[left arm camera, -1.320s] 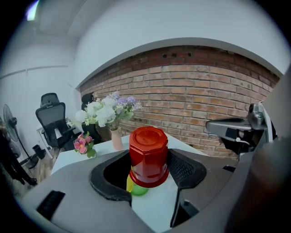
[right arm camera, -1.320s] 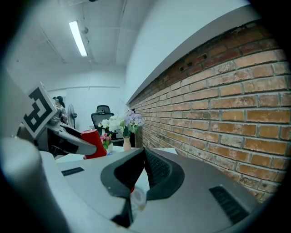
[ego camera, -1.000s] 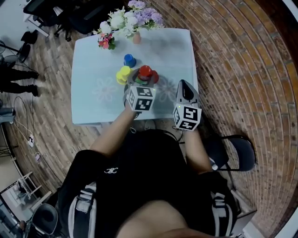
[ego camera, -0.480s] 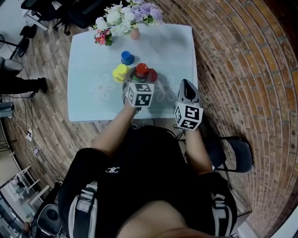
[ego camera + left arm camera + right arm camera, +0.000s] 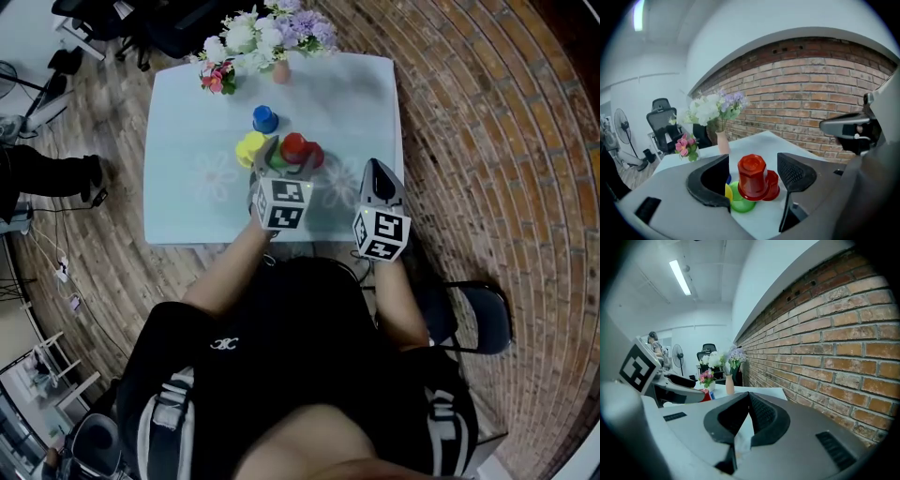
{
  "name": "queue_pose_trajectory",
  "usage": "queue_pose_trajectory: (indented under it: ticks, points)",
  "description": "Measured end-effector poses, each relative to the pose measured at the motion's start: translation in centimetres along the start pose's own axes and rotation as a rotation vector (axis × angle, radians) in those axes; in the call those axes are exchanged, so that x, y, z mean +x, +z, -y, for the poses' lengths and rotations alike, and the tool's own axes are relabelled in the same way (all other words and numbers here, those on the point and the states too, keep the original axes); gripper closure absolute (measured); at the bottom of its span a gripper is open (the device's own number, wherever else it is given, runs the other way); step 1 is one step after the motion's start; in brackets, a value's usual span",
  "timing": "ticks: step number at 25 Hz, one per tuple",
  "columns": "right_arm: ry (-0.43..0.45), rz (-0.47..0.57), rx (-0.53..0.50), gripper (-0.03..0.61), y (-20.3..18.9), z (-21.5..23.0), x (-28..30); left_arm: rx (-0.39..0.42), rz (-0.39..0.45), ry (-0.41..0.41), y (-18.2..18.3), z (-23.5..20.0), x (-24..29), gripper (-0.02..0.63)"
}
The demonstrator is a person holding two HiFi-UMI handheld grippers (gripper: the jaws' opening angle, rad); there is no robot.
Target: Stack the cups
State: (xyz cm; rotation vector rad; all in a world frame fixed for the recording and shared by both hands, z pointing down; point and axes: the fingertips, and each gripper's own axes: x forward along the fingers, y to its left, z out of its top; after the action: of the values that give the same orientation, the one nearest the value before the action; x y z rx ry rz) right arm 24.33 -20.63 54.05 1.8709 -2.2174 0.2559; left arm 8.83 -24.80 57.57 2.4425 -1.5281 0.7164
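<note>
We note the left gripper [image 5: 754, 179] with jaws apart, just been opening, either side of the upturned red cup [image 5: 752, 169] without touching it. That cup sits on the green cup [image 5: 740, 205]. The right gripper [image 5: 743, 420] has its jaws together and empty, at the table [image 5: 187, 131] corner.

Office: swivel chair [image 5: 661, 116], strip light [image 5: 680, 276], brick wall [image 5: 820, 86]

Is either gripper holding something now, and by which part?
Nothing is held. The fingers of the left gripper have just been opening and stand apart on either side of the upturned red cup, not pressing it. The right gripper is shut and empty.
</note>
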Motion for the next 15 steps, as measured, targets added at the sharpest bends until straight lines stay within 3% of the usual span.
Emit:
queue_pose_trajectory:
  ticks: [8,13,15]
  points:
    - [0.037,0.102,0.008,0.578,4.5,-4.0,-0.4,-0.003,0.247,0.017,7.2,-3.0,-8.2,0.323]
    - [0.082,0.176,0.005,0.578,7.8,-7.5,-0.7,-0.037,0.311,0.081,8.0,-6.7,-12.9,0.403]
    - [0.101,0.195,-0.005,0.578,8.9,-9.0,-0.7,-0.043,0.322,0.122,7.6,-8.5,-14.7,0.480]
